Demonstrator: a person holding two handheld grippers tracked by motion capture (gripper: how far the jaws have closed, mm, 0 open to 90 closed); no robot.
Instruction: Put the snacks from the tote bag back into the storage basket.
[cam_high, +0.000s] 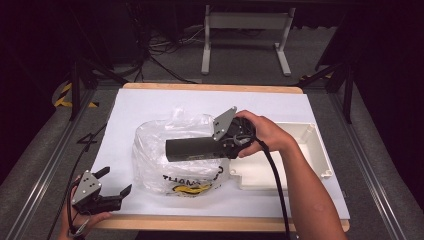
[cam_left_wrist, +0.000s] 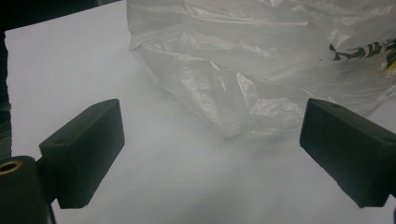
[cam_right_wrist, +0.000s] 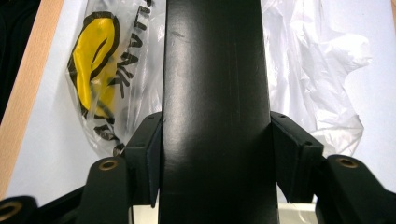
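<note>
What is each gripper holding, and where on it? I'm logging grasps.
The right gripper clamps a long black box across its sides at one end, above the plastic bag. The left gripper is open and holds nothing.

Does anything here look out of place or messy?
Nothing looks spilled or broken. The plastic bag lies crumpled on the table. The right gripper holds a long black box over it, and the white tray sits beside it.
</note>
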